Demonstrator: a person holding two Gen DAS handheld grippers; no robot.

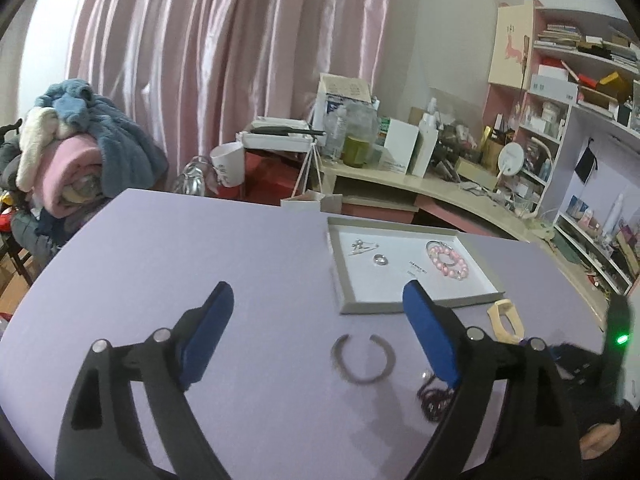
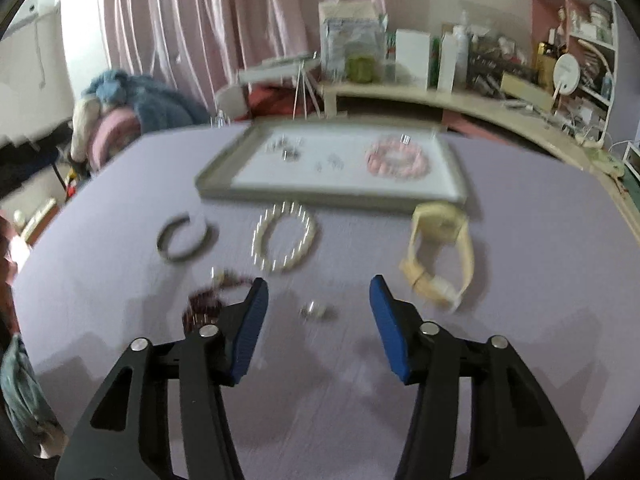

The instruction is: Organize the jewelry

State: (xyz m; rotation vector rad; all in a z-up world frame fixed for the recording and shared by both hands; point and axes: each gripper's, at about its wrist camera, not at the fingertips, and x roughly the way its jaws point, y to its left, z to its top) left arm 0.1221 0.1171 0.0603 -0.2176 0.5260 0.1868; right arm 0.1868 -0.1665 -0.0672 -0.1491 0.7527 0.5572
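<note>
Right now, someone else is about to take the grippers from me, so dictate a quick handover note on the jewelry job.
Left gripper: open, empty, over the grey open bangle.
Right gripper: open, empty, a small silver piece on the table between its fingers.
Done: the tray holds the pink bead bracelet, a ring and small silver bits.
Left on the purple table: bangle, pearl bracelet, cream watch, dark bead string, the small silver piece.

No text I can read; only blurred print inside the tray [image 1: 347, 280], at two o'clock.
</note>
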